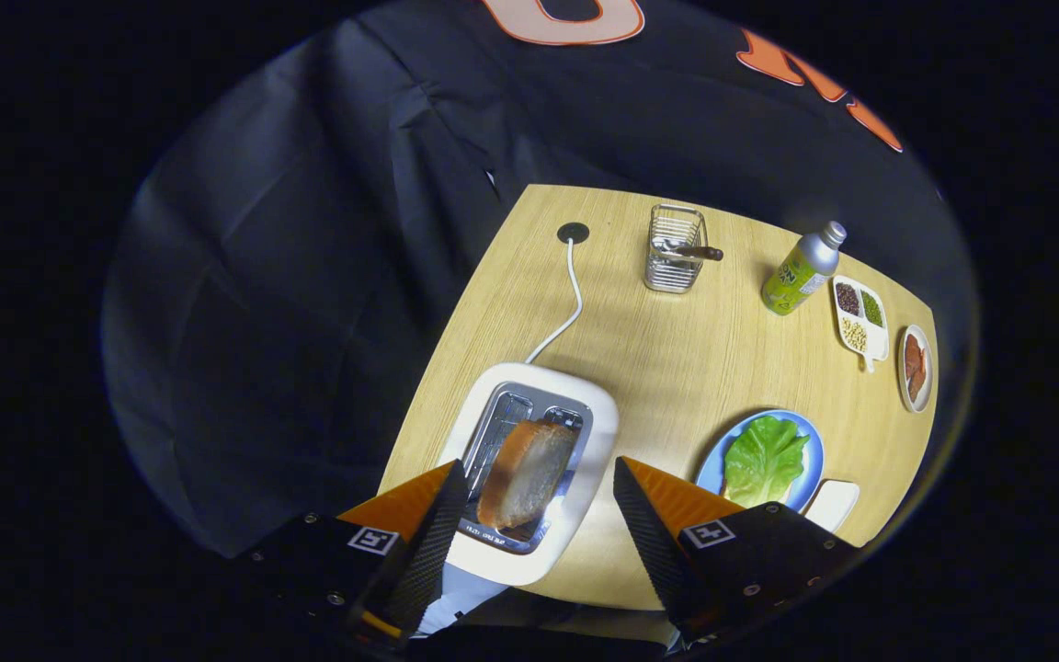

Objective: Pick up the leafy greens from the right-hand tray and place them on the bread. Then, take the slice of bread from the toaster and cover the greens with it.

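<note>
The wooden table is seen from above, its far edge against the dark cloth wall. The white toaster is set at the near left part of the table, and a white cord is led from it to a round black port. 1 slice of bread is seen standing in a toaster slot, its crust upward. The gripper is held above the toaster with its 2 fingers spread wide, the bread lying between them, untouched. To the right, a blue plate is seen, and the leafy greens are laid on it; whether bread lies beneath them cannot be told. A white tray is placed just beside the plate. Farther back, a wire holder, a green bottle, a 3-part dish and a small saucer are set.
</note>
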`<action>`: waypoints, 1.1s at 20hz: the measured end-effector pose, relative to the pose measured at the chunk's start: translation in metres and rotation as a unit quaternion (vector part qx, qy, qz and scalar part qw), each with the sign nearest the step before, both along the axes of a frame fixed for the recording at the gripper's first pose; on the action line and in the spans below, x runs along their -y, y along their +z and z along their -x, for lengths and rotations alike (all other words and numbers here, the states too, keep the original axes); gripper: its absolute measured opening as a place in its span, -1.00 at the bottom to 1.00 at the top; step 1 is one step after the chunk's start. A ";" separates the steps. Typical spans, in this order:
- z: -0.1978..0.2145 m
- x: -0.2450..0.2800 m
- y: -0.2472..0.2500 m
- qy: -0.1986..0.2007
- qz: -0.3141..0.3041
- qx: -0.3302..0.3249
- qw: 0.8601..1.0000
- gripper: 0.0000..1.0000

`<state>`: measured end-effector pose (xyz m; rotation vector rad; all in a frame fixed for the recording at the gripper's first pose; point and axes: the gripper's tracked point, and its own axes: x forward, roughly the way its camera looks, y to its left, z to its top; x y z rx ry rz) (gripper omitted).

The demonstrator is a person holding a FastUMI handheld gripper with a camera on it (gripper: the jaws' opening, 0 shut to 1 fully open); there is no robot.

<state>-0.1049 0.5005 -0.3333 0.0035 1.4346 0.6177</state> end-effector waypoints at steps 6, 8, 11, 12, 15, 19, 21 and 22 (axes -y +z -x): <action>0.010 -0.016 -0.022 -0.003 0.032 -0.033 0.999 0.74; 0.014 -0.020 -0.026 0.000 0.046 -0.038 0.998 0.56; 0.019 -0.021 -0.031 -0.003 0.059 -0.047 0.997 0.22; 0.020 -0.021 -0.033 -0.010 0.060 -0.049 0.997 0.11; 0.015 -0.015 -0.037 -0.042 0.064 -0.057 0.995 -0.25; 0.010 -0.004 -0.033 -0.070 0.048 -0.061 0.994 -0.65; 0.008 -0.001 -0.025 -0.083 0.023 -0.066 0.994 -0.68; 0.006 0.002 -0.021 -0.087 0.012 -0.066 0.994 -0.68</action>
